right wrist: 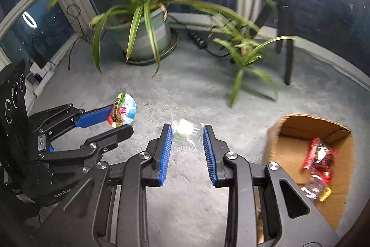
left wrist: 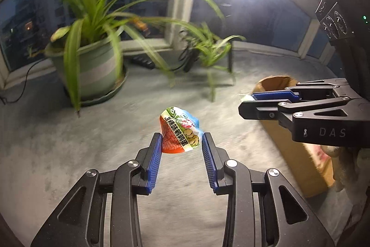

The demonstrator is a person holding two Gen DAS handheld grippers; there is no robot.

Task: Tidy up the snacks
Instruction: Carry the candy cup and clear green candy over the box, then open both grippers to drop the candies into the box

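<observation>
Left jaws: the left gripper [left wrist: 181,139] is clamped on a red-and-green snack pack [left wrist: 179,132], blue pads pressing its two sides, at lower centre of the left wrist view.

Right jaws: the right gripper [right wrist: 187,133] is clamped on a clear-wrapped pale sweet [right wrist: 186,130], the wrapper edges caught between the pads, at centre of the right wrist view.

Where the snacks are: both packets hang clear of the grey carpet [right wrist: 196,89], each carried by its own gripper.

Destination: an open cardboard box [right wrist: 291,142] sits on the carpet at lower right of the right wrist view, with red-wrapped snacks [right wrist: 320,160] already lying inside.

Progress: part of the sorting looks done; the two held packets are not yet in the box, and no other loose snack shows on the carpet.

Pose: both grippers tilt steeply downward, side by side, near each other, the right one just beside the box.

Backdrop: potted plant [left wrist: 90,66] against dark windows, upper left.
</observation>
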